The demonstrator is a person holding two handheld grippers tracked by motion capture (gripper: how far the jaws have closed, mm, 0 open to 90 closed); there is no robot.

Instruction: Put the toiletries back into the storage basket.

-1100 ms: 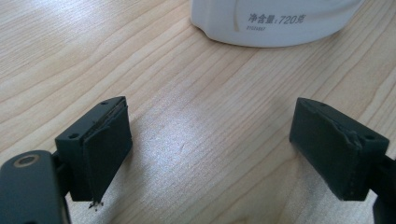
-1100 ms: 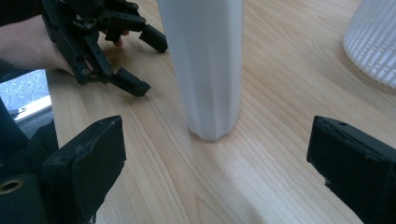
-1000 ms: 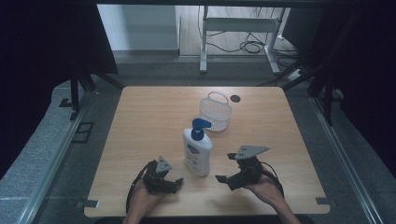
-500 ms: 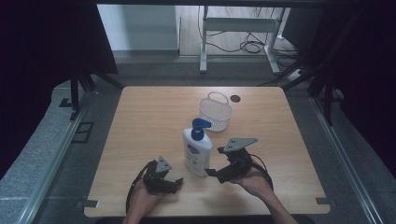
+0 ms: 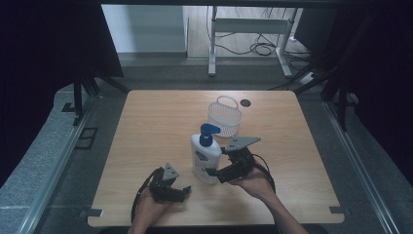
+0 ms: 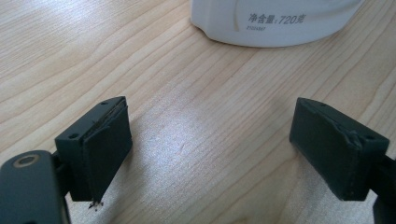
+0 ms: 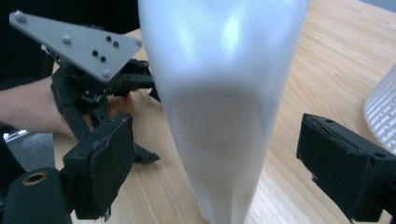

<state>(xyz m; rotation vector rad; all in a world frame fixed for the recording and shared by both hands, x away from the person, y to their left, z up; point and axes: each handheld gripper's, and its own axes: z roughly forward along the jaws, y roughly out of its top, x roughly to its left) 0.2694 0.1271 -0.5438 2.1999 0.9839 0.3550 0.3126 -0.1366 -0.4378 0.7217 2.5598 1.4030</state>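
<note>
A lab or test room is suggested: a bare wooden table [image 5: 146,126] is ringed by black curtains [image 5: 48,44], with loose cables [image 5: 258,46] trailing under a metal stand [image 5: 248,27] behind.

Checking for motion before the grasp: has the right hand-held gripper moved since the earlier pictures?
Yes. The right hand-held gripper has moved left toward the bottle, which now stands between its closing jaws, untouched; the basket stayed put.
</note>
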